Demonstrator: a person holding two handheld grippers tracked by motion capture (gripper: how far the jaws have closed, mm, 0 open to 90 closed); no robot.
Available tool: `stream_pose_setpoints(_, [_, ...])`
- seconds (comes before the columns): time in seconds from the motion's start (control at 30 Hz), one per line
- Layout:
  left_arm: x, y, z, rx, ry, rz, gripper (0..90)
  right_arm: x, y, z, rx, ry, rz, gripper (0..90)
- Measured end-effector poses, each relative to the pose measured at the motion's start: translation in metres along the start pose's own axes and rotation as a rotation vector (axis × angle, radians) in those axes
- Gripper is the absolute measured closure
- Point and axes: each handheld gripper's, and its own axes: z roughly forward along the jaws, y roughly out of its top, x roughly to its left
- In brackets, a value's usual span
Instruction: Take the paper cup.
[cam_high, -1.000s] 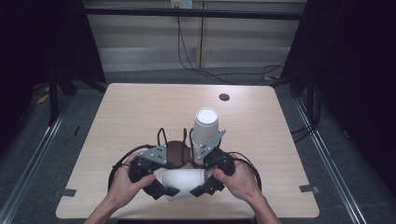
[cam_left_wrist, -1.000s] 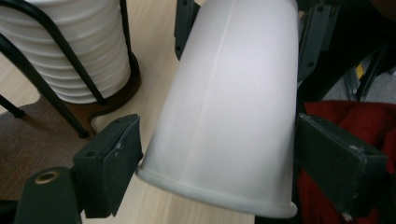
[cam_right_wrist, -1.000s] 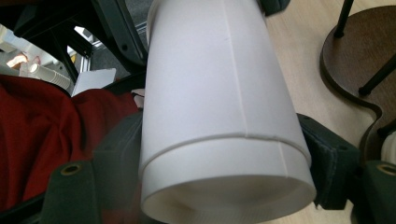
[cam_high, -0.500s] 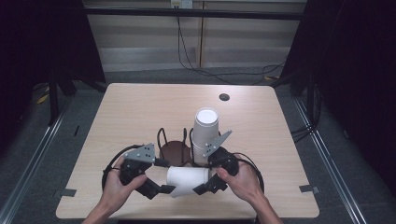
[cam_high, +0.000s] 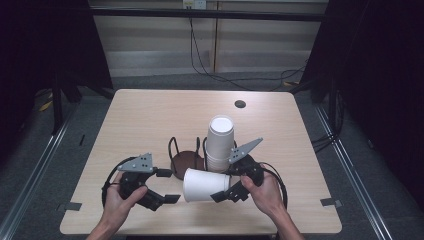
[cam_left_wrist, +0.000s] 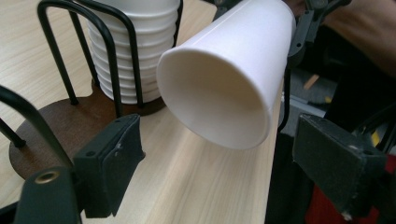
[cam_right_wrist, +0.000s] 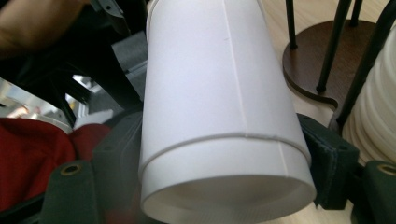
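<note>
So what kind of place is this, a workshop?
Probably a lab recording booth: a bare wooden table ringed by dark curtains, cables trailing behind, and hand-held grippers handling a white paper cup.

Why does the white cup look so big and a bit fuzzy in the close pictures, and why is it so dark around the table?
Right gripper view: the cup sits right at the lens, so its near end looks huge and soft. Left gripper view: the cup's mouth is sharp, the near jaws blurry. High view: light falls on the table, while the room's sides stay black.
</note>
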Motion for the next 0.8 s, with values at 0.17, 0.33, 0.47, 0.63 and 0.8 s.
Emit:
stream_pose_setpoints(0.17, [0.004, -0.003, 0.002, -0.020, -0.030, -0.001, 15.7, -0.003, -0.002, -0.004, -0.053, 0.010, 0.015, 25.0])
stream_pose_setpoints(0.33, [0.002, -0.004, 0.005, -0.032, -0.027, 0.002, 15.7, -0.003, -0.003, -0.007, -0.105, 0.004, 0.015, 24.9])
stream_pose_setpoints(0.47, [-0.001, -0.003, 0.005, -0.052, -0.039, 0.007, 15.7, -0.003, -0.004, -0.005, -0.149, 0.007, 0.007, 24.9])
stream_pose_setpoints(0.63, [-0.003, -0.003, 0.008, -0.059, -0.023, 0.007, 15.8, -0.003, -0.003, 0.000, -0.155, 0.021, 0.002, 24.9])
stream_pose_setpoints(0.8, [-0.004, -0.004, 0.012, -0.069, -0.005, 0.006, 15.8, -0.001, -0.002, 0.000, -0.169, 0.026, -0.025, 24.9])
